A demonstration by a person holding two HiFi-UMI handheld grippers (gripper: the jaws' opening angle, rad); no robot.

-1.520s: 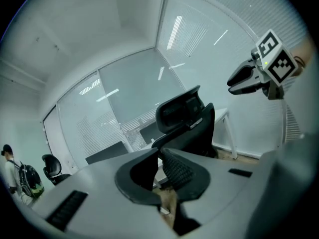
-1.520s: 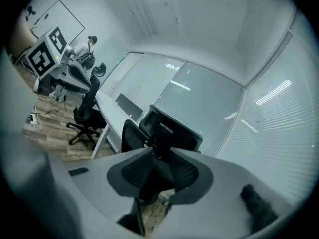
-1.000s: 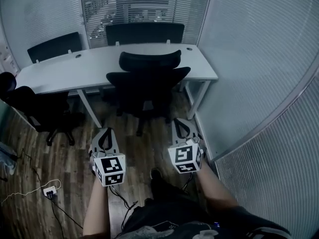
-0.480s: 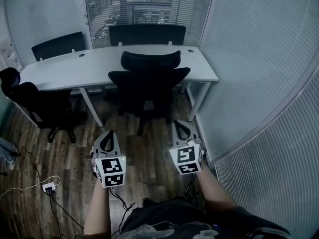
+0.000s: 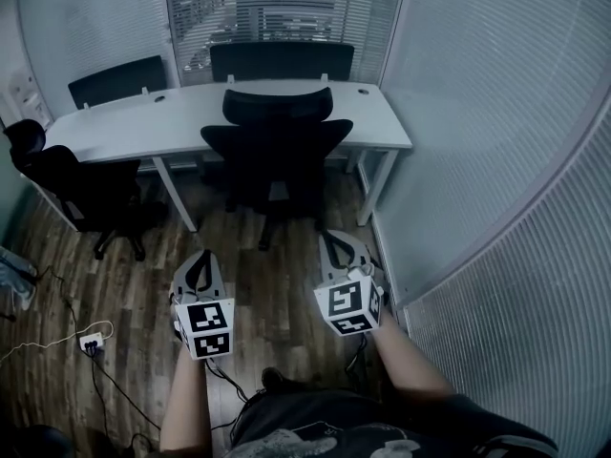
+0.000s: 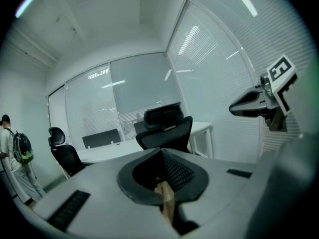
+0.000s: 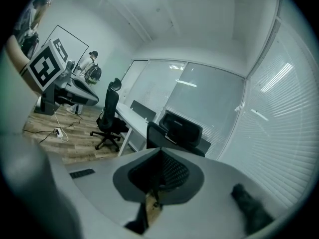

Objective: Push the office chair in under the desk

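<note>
A black office chair (image 5: 275,146) with a headrest stands at the near side of the white desk (image 5: 115,132), its back turned to me. Both grippers hang over the wood floor well short of the chair and touch nothing. My left gripper (image 5: 201,258) is shut and empty, and so is my right gripper (image 5: 331,239). Past the closed tips of the left gripper (image 6: 160,151), the left gripper view shows the chair (image 6: 165,131) ahead. The right gripper view has the chair (image 7: 177,132) beyond the shut right gripper (image 7: 160,152).
A second black chair (image 5: 76,189) stands at the desk's left end. Two dark screens (image 5: 282,60) rise behind the desk. Glass walls with blinds (image 5: 477,113) close the right side. A power strip and cables (image 5: 91,343) lie on the floor at left. A person with a backpack (image 6: 14,156) stands outside.
Desk and chair sit slightly higher in the head view and both grippers slightly lower. A shoe on the floor below has drawn back towards me. Both grippers stay shut.
</note>
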